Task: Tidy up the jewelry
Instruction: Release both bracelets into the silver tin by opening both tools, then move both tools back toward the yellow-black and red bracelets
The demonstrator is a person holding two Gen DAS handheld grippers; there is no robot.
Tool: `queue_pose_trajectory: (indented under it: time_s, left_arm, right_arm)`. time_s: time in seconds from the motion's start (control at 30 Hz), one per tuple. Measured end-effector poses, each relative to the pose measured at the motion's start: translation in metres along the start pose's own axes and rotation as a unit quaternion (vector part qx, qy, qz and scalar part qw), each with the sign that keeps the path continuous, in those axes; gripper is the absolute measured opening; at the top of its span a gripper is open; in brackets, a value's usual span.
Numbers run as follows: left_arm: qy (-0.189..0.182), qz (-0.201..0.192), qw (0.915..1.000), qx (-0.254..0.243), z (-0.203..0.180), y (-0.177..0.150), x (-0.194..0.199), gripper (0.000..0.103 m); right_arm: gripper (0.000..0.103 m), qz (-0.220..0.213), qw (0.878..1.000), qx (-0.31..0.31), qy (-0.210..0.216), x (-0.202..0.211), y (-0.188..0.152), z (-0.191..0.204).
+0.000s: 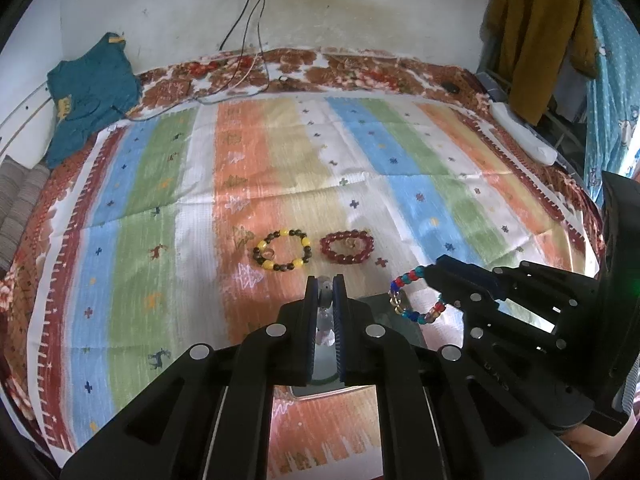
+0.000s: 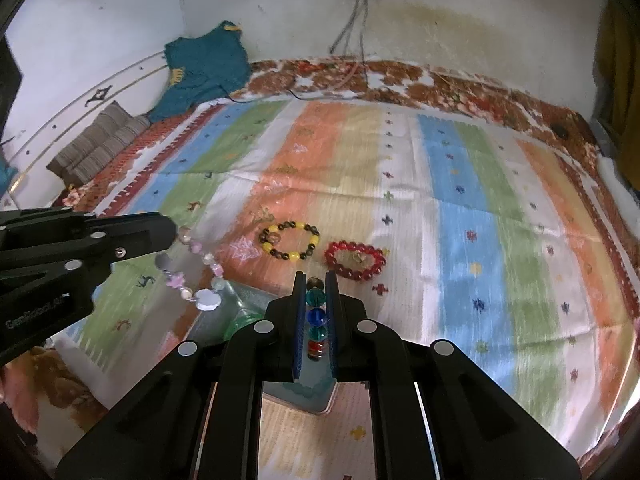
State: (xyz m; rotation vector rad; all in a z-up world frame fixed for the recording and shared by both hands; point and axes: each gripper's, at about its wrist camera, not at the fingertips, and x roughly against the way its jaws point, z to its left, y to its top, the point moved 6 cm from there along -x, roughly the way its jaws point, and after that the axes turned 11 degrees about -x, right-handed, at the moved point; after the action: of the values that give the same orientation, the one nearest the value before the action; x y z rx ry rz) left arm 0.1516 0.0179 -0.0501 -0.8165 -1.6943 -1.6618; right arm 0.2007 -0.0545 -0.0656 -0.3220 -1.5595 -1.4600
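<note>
My left claw (image 1: 326, 284) is clamped on a pale pink-and-white bracelet (image 2: 192, 276), which hangs from its tip in a loose string of beads. My right claw (image 2: 316, 284) is closed on a multicoloured bracelet (image 1: 416, 296) of blue, red, teal and amber beads, a column of them pinched between its pads. Both claws hover side by side above a glass box (image 2: 244, 308) that stands on the bed. Just beyond the box, on the striped bedspread (image 1: 400, 168), lie a yellow-and-dark bracelet (image 1: 282, 250) and, just beside it, a red bracelet (image 1: 346, 246), each ringed around a small ring. Farther off, a teal garment (image 1: 92, 92) rests at the bed's far corner against the wall.
</note>
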Motion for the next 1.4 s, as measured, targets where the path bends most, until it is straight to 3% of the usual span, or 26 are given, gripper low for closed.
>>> queue_pose_trajectory:
  time_s: [0.07,0.1,0.17,0.43,0.6,0.77,0.9,1.4]
  left_arm:
    - [0.004,0.006,0.9999,0.013,0.005,-0.002,-0.001,0.011]
    - [0.005,0.008,0.9998,0.015,0.008,-0.002,-0.001,0.014]
    - [0.011,0.01,0.9997,0.02,0.012,-0.003,-0.002,0.019]
    - [0.018,0.012,0.9992,0.033,0.022,-0.001,-0.006,0.032]
    - [0.028,0.024,0.9985,0.041,0.034,0.0,-0.017,0.04]
    - [0.055,0.045,0.9968,0.038,0.049,0.001,-0.035,0.041]
    - [0.068,0.046,0.9964,0.023,0.053,0.008,-0.046,0.05]
    - [0.07,0.072,0.9946,0.026,0.066,0.016,-0.088,0.054]
  right_arm:
    - [0.016,0.006,1.0,-0.008,-0.015,-0.003,-0.001,-0.006]
    - [0.029,0.01,1.0,-0.01,-0.021,-0.006,-0.001,-0.009]
    - [0.037,0.013,0.999,-0.016,-0.03,-0.009,-0.001,-0.015]
    - [0.037,0.03,0.998,-0.028,-0.043,-0.017,-0.002,-0.025]
    - [0.043,0.041,0.998,-0.028,-0.048,-0.025,-0.001,-0.027]
    - [0.049,0.061,0.996,-0.04,-0.052,-0.04,0.001,-0.033]
    - [0.054,0.072,0.994,-0.042,-0.064,-0.053,0.004,-0.037]
    - [0.062,0.093,0.992,-0.039,-0.072,-0.086,0.023,-0.049]
